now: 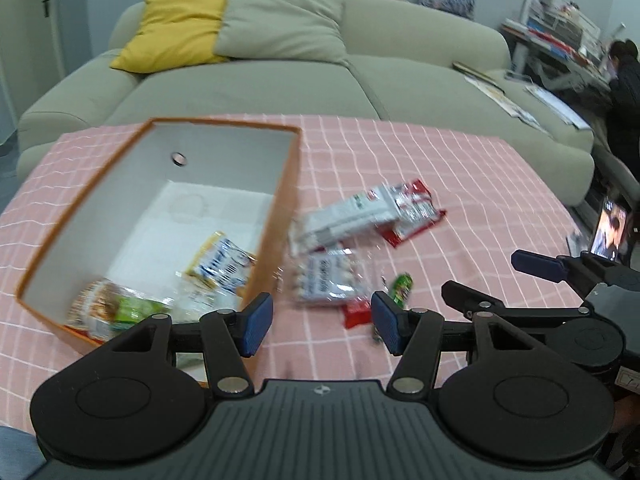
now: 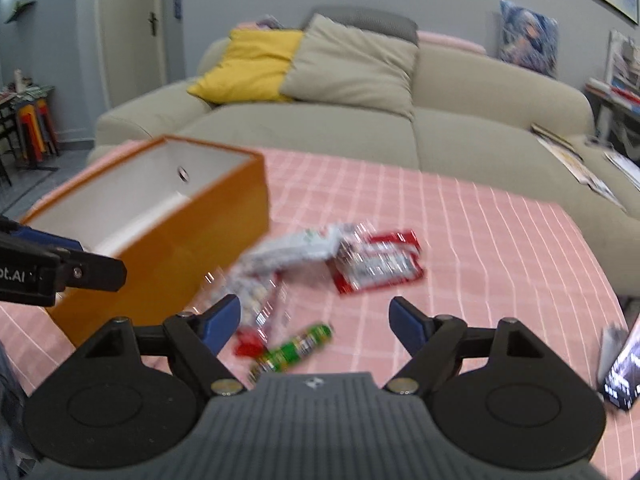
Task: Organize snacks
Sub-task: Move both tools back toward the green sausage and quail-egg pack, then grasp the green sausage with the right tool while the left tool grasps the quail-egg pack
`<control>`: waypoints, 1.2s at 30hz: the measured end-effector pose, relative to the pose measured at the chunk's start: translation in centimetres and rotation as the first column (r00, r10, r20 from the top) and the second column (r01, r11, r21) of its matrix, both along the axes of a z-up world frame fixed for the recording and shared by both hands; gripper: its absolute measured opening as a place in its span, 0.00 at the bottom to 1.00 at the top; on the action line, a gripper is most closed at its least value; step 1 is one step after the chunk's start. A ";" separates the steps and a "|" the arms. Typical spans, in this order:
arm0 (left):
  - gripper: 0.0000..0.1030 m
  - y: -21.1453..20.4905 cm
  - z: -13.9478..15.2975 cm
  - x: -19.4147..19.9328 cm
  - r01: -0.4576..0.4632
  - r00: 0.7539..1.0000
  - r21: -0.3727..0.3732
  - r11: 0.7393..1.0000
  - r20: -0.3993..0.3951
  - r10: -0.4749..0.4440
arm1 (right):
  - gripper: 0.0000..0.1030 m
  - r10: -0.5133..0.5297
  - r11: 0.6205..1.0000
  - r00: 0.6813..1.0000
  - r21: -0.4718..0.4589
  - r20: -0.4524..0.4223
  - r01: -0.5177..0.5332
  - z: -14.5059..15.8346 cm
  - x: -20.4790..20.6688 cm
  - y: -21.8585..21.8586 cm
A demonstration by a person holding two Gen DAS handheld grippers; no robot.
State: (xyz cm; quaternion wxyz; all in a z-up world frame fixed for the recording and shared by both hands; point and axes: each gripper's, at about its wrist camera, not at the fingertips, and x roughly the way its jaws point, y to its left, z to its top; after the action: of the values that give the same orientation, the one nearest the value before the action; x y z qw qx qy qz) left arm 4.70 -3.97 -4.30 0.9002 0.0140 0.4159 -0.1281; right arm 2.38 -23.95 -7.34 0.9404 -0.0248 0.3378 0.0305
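An orange box (image 1: 280,216) with a white inside stands on the left of the pink checked tablecloth (image 1: 480,184). A yellow-blue packet (image 1: 222,268) and a green-brown packet (image 1: 116,308) lie in it. Right of the box lie a white packet (image 1: 344,220), a red packet (image 1: 416,208), a clear packet (image 1: 328,280), a small red packet (image 1: 356,314) and a green stick (image 1: 402,288). My left gripper (image 1: 320,324) hangs open and empty by the box's near corner. My right gripper (image 2: 316,320) is open and empty above the green stick (image 2: 296,348) and the small red packet (image 2: 250,342).
A beige sofa (image 1: 304,76) with a yellow cushion (image 1: 176,28) stands behind the table, magazines (image 1: 504,96) on its right seat. A lit phone (image 2: 624,368) leans at the table's right edge. A person (image 1: 624,84) sits at a desk far right.
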 end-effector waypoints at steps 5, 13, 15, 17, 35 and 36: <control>0.65 -1.4 -1.8 -0.3 0.031 0.999 0.023 0.999 -0.035 -0.030 | 0.76 -0.014 1.000 0.999 0.006 -0.044 0.015 -1.7 0.4 -0.5; 0.65 -1.5 -3.3 0.6 0.034 0.996 0.024 0.999 -0.080 -0.032 | 0.75 -0.020 0.999 0.992 0.046 -0.125 0.026 -3.8 2.1 -0.4; 0.65 -1.5 -3.4 0.7 0.041 0.996 0.025 0.999 -0.082 -0.039 | 0.75 -0.033 0.997 0.988 0.071 -0.150 0.044 -4.3 2.8 -0.4; 0.65 -1.5 -3.5 0.8 0.044 0.996 0.031 0.999 -0.079 -0.041 | 0.74 -0.035 0.994 0.985 0.095 -0.167 0.051 -4.8 3.5 -0.4; 0.62 -3.0 -4.5 2.3 0.088 0.995 0.109 0.990 -0.065 -0.081 | 0.19 0.002 0.997 0.950 0.076 -0.312 0.022 -8.4 7.2 0.3; 0.62 -3.3 -4.6 2.4 0.097 0.994 0.108 0.989 -0.064 -0.090 | 0.19 0.003 0.996 0.949 0.087 -0.315 0.026 -8.4 7.2 -0.1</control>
State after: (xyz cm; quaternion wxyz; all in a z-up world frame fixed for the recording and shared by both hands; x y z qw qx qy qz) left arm 7.13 -7.25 -8.89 0.8784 0.0797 0.4478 -0.1471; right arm 9.58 -24.03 -15.77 0.8747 0.0249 0.4820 0.0437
